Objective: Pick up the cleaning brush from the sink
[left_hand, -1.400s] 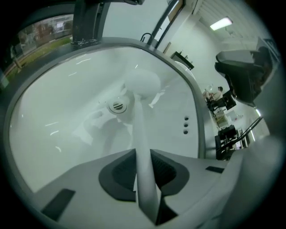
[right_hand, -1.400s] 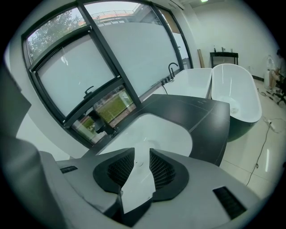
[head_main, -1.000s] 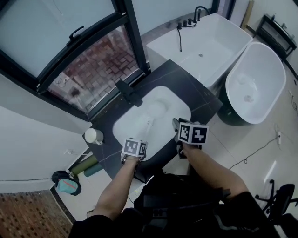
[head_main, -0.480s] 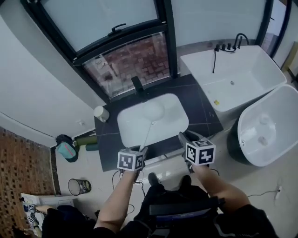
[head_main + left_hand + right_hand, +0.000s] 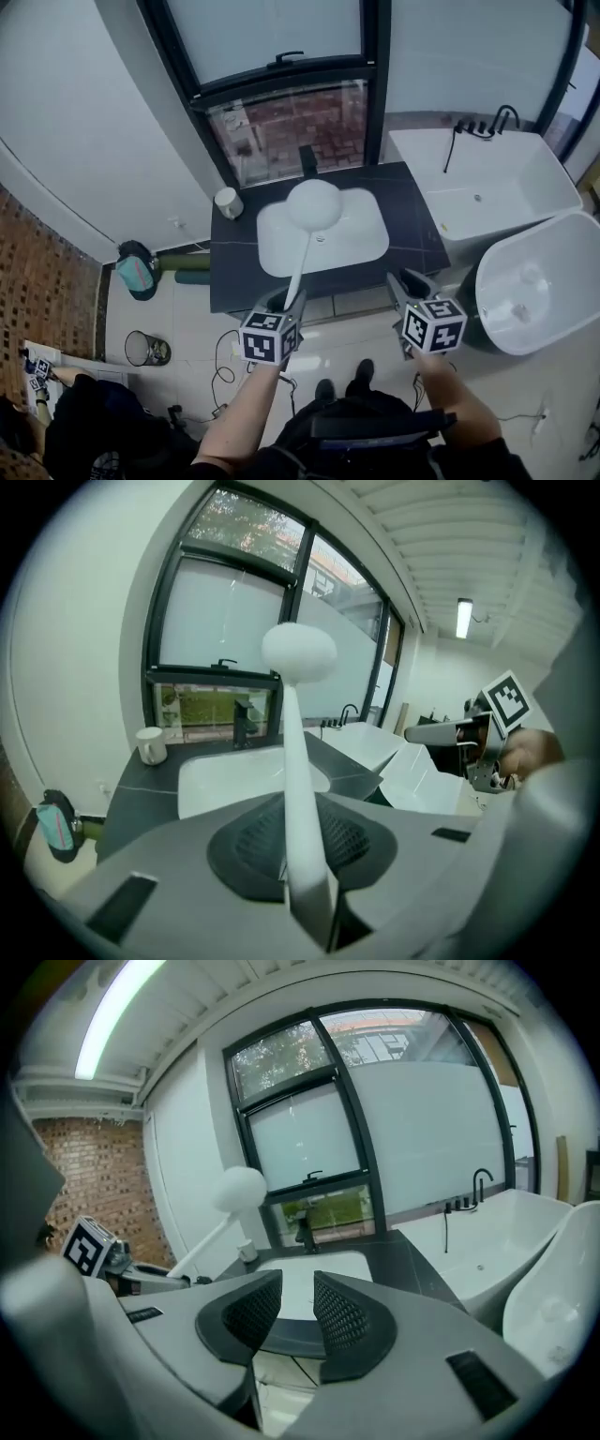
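Note:
My left gripper point(image 5: 286, 302) is shut on the lower end of the white cleaning brush's point(image 5: 301, 255) thin handle. The brush slants up and away, its round white head above the white sink point(image 5: 352, 239). In the left gripper view the handle point(image 5: 298, 761) sits clamped between the pads, with the head high against the window. My right gripper point(image 5: 405, 281) hangs beside it, to the right and in front of the counter, open with nothing between its pads point(image 5: 347, 1316). The right gripper view shows the brush point(image 5: 239, 1190) and the left gripper point(image 5: 141, 1274) at its left.
The sink is set in a black counter point(image 5: 412, 234) under a dark-framed window, with a black faucet point(image 5: 307, 159) behind it and a white cup point(image 5: 226, 202) at its left. Two white bathtubs point(image 5: 497, 187) point(image 5: 534, 281) stand to the right. A teal bag point(image 5: 136, 274) and a bin point(image 5: 147, 348) are on the floor at left.
Both grippers have drawn back from the counter and risen. The brush has come up out of the basin in the left gripper, its head now high over the sink.

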`<control>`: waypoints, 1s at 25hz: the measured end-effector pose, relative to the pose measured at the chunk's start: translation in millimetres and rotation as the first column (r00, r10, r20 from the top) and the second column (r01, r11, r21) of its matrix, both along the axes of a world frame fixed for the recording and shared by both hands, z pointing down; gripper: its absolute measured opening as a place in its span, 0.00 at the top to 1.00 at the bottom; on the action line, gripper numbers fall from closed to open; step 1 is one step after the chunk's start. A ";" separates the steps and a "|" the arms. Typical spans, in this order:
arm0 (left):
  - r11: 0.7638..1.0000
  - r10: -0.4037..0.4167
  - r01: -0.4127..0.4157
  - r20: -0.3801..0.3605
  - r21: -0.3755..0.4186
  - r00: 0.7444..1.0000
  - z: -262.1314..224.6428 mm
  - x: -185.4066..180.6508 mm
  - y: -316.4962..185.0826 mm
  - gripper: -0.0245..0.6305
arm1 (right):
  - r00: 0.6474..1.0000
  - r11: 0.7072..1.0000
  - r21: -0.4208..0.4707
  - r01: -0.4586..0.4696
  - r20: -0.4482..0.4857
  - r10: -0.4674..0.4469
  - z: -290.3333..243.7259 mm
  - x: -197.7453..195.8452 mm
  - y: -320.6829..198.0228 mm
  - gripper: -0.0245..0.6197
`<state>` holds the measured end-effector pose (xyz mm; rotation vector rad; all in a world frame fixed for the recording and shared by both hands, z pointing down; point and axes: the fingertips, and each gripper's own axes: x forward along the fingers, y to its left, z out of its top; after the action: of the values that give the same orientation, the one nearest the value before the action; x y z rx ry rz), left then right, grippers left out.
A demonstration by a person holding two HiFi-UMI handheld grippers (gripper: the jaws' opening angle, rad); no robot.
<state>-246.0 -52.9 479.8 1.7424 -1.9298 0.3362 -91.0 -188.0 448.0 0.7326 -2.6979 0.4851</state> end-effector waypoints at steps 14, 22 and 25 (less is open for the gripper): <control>0.950 -0.117 0.078 0.115 0.301 0.986 -94.9 154.9 40.7 0.87 | 0.994 0.991 0.098 0.089 0.057 -0.095 -30.1 160.0 19.4 0.81; 0.883 -0.285 0.216 0.111 0.418 0.952 -153.9 259.4 42.5 0.86 | 0.965 0.974 0.169 0.153 0.185 -0.184 -86.2 241.9 6.3 0.81; 0.864 -0.327 0.242 0.125 0.442 0.937 -150.3 281.7 50.6 0.86 | 0.942 0.948 0.228 0.222 0.200 -0.269 -87.9 250.2 15.1 0.81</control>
<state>35.7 -2.3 329.5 1.6811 -2.5173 -0.0263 159.2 -172.8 360.1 0.3948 -3.0347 0.2477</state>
